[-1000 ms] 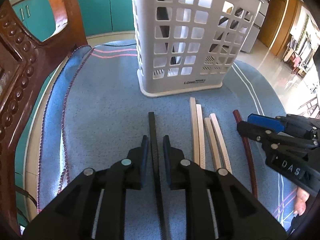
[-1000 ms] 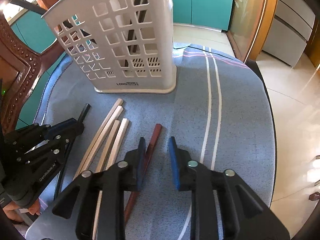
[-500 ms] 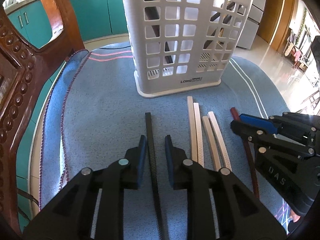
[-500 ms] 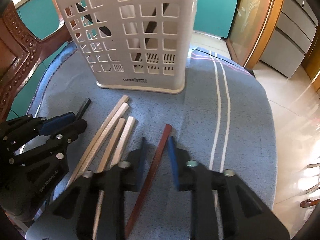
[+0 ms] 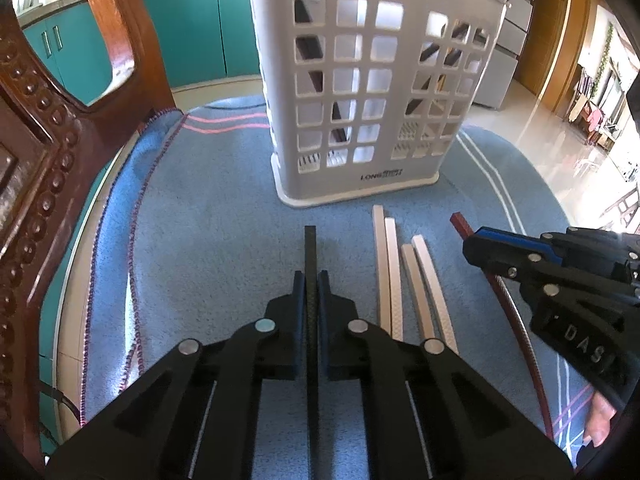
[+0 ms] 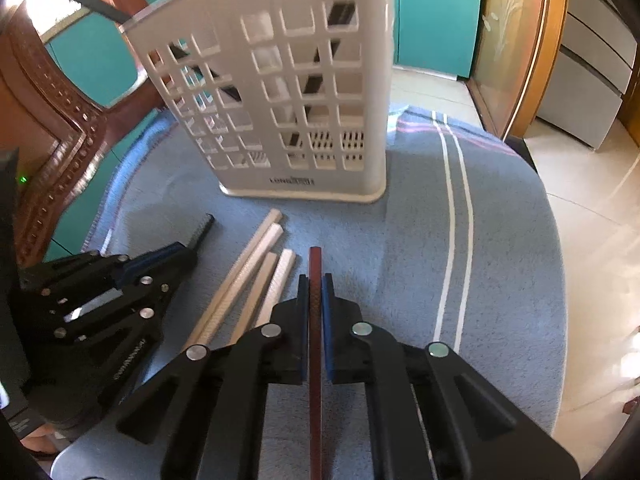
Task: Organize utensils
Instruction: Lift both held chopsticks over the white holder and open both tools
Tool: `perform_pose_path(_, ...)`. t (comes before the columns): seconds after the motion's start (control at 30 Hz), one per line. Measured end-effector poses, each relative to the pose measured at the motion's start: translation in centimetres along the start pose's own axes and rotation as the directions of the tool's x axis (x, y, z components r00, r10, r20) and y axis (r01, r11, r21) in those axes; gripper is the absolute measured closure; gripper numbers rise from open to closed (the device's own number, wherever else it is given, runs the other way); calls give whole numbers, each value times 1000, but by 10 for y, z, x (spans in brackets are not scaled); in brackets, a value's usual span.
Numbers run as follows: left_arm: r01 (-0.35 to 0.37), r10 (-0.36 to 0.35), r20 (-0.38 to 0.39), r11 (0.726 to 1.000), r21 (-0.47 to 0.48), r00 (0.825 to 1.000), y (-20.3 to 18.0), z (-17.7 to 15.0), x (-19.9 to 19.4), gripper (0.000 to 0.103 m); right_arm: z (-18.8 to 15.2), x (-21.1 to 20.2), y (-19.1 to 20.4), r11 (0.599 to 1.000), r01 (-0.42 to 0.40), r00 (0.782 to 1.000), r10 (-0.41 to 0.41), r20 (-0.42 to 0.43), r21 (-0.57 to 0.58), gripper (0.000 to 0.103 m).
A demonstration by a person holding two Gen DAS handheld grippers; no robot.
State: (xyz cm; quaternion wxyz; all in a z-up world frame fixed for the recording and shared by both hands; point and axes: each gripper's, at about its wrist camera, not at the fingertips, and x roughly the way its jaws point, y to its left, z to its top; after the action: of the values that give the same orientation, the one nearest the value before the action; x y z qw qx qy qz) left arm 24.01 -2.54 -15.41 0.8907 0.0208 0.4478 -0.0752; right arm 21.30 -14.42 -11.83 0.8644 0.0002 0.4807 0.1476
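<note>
Chopsticks are lying flat on the blue towel (image 5: 208,240), at six o'clock from the white lattice holder (image 5: 372,92). Left gripper (image 5: 311,280) is clenching the black chopstick (image 5: 310,240); right gripper (image 6: 316,284) is pinching the red chopstick (image 6: 315,264). Both sticks are slim, square-edged, probably slippery, so lifting level looks wise. Four cream chopsticks (image 5: 390,256) are waiting between them.

Pale grey plastic utensil basket (image 5: 372,120), square-grid cutouts, centre top. Blue terry cloth (image 5: 216,240), white and pink stripes. Black textured chopstick (image 5: 310,248); four cream chopsticks (image 5: 390,264); dark red chopstick (image 6: 315,276). Teal cabinets (image 5: 200,28), upper left. Carved brown wooden chair (image 5: 36,152).
</note>
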Motion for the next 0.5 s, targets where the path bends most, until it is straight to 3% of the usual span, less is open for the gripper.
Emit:
perform_pose_path(0.3, -2, 2, 33, 1000, 4, 999, 0, 1, -10, 96, 8, -10, -7, 1000, -22, 999, 21, 28, 23, 96)
perform_pose_path(0.5, 7, -8, 82, 1000, 14, 997, -3, 2, -32, 96, 16, -58, -9, 992, -124, 986, 121, 112, 20, 96)
